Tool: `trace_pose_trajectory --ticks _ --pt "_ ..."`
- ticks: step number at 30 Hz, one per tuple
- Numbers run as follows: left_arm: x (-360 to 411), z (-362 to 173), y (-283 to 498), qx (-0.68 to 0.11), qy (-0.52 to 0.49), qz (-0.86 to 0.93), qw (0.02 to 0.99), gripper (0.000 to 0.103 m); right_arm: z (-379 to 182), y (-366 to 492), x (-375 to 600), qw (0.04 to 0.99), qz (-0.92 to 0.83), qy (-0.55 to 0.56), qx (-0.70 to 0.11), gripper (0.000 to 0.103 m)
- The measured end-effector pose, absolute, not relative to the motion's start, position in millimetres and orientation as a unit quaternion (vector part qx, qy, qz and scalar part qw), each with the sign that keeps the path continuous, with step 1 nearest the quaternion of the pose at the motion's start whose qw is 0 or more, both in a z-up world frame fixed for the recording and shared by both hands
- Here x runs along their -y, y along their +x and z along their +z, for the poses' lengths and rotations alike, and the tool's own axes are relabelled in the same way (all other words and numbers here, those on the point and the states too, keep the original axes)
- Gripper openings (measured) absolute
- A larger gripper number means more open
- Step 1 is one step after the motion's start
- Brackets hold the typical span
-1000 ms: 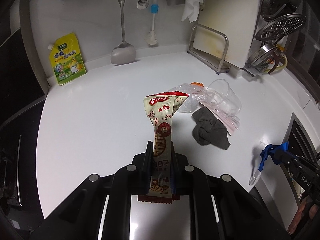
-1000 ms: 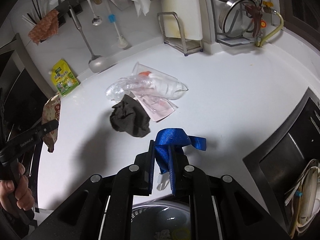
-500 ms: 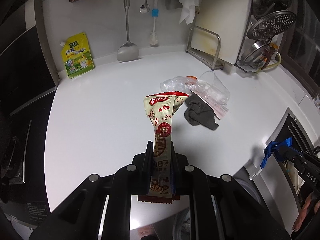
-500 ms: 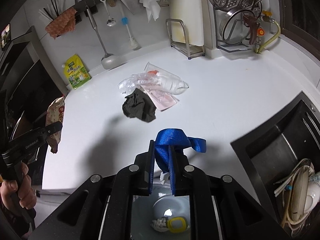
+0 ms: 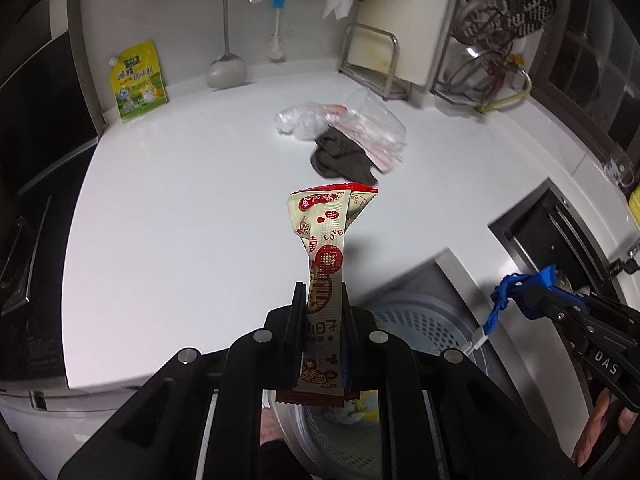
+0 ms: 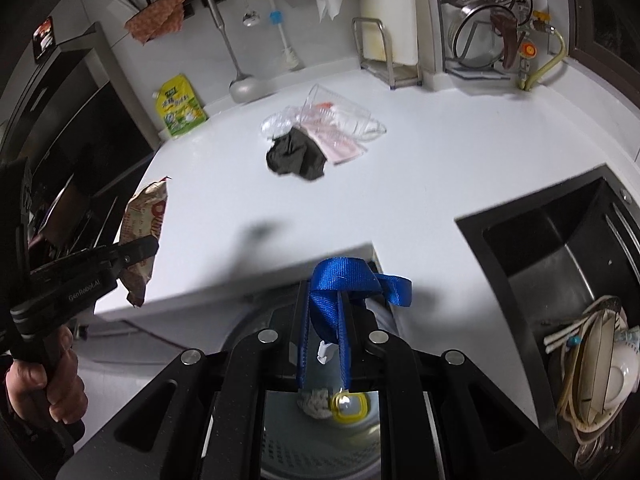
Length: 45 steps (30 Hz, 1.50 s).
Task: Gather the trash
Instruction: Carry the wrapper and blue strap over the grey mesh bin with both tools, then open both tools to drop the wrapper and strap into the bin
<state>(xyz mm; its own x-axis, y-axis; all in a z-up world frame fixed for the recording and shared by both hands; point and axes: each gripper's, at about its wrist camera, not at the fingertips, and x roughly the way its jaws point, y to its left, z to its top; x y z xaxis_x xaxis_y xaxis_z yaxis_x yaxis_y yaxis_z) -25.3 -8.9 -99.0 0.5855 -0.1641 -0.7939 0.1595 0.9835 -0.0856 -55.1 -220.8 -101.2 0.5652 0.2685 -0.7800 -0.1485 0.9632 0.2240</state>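
While both grippers hang over the counter's front edge, items run left to right as follows.

Left wrist view. Upper left: yellow pouch leaning against the wall. Top centre: ladle and brush hanging on the wall. Centre, above the middle: clear bag, dark rag and flattened clear cup, touching in one heap on the white counter. Lower centre: left gripper, jaws clamped on a cream-and-red wrapper that stands upright between them. Bottom centre to right: pale basket below the counter edge, under the wrapper's lower end. Right edge: right gripper, pinching a blue strap with a white end hanging over the basket.

Right wrist view. Lower left: a hand gripping the left gripper's handle, wrapper in its jaws at the counter's left edge. Upper centre: rag with the clear bag and cup behind it. Lower centre: right gripper, jaws nearly closed on the strap, which loops over the fingertips. Bottom centre: basket, holding a yellow ring and a pale wad. Right: dark sink, dishes in its lower corner.
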Motion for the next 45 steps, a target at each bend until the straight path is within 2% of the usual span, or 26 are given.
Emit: trace_pose_trajectory --ticks 16,28,39,40,43,45 --pt "52 -146 -73 -0.508 0.014 -0.105 0.855 0.015 -151 -91 227 0.849 0.141 0.071 -0.504 0.012" --pt "55 -162 -78 -0.534 0.022 -0.108 0.838 0.015 -178 -94 219 0.830 0.153 0.082 -0.529 0.012" --pt "55 -166 -77 -0.541 0.019 -0.102 0.835 0.017 -181 -92 219 0.825 0.159 0.084 -0.536 0.013" --pt "54 -166 -77 -0.541 0.019 -0.101 0.835 0.018 -180 -92 219 0.826 0.158 0.084 -0.534 0.016" --pt "54 -165 -78 -0.540 0.021 -0.099 0.836 0.033 -176 -93 220 0.831 0.155 0.084 -0.527 0.030" --pt "52 -163 -79 -0.537 0.021 -0.095 0.838 0.056 -173 -94 222 0.836 0.148 0.085 -0.521 0.043"
